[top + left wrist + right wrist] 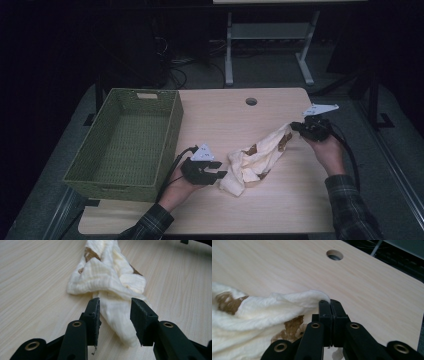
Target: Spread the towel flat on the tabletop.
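The biggest thing is the wooden table (280, 200), pale and smooth, with a round hole (251, 101) near its far edge. Past that far edge the room is dark, and I can see the white legs of another table (229, 55) and some cables on the grey floor (265, 70). On the left part of my table sits a green woven basket (172, 130). I see nothing lying in it. Just to the right of the basket lies a cream cloth (252, 160) with brown patches, all bunched up and stretched in a long line across the table. My right gripper (330, 302) is at the end of the cloth that is farthest from the basket. Its jaws are squeezed tight on a corner of the cloth, and that end is lifted a bit off the table. My left gripper (115, 312) is at the end of the cloth nearest the basket. Its jaws stand apart with the cloth end lying between them, and they do not press on it.
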Motion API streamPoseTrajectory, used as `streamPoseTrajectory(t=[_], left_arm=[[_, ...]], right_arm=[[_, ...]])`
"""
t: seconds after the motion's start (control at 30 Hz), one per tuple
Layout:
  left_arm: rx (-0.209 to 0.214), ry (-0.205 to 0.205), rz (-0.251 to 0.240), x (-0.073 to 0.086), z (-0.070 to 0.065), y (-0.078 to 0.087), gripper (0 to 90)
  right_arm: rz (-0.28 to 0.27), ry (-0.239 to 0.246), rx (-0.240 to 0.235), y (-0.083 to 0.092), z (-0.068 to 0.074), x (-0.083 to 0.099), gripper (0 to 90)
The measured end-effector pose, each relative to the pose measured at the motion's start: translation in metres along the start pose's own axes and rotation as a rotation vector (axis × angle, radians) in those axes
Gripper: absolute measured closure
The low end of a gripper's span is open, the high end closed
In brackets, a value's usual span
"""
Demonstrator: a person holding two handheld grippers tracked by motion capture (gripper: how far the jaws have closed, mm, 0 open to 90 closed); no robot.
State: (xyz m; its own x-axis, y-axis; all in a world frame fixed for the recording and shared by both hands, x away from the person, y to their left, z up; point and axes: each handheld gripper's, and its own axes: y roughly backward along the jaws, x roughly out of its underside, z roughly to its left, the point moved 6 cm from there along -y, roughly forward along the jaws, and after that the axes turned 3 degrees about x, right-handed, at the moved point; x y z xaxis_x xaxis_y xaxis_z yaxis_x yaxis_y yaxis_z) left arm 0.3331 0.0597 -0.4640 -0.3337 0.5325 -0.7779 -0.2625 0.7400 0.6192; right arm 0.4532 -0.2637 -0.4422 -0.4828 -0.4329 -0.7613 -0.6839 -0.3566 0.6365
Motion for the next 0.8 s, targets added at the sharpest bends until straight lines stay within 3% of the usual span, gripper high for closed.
streamPoseTrajectory(t=[0.13,0.2,0.37,0.53,0.8], left_arm=[[0.004,-0.005,0.008,0.001,0.000,-0.002,58.5],[0.006,-0.002,0.009,0.001,-0.001,-0.002,58.3],[0.013,0.001,0.011,0.000,-0.003,-0.005,58.3],[0.032,-0.005,0.011,-0.003,-0.010,-0.013,58.3],[0.062,-0.021,0.036,-0.001,-0.021,-0.025,58.4]], right_arm=[[0.023,-0.016,0.019,-0.020,-0.012,-0.006,86.4],[0.017,-0.031,0.029,-0.025,-0.014,-0.007,75.7],[0.021,-0.023,0.028,-0.013,-0.008,-0.001,65.6],[0.018,-0.027,-0.040,0.002,0.010,0.010,64.6],[0.007,-0.022,-0.173,0.014,0.057,0.033,67.1]])
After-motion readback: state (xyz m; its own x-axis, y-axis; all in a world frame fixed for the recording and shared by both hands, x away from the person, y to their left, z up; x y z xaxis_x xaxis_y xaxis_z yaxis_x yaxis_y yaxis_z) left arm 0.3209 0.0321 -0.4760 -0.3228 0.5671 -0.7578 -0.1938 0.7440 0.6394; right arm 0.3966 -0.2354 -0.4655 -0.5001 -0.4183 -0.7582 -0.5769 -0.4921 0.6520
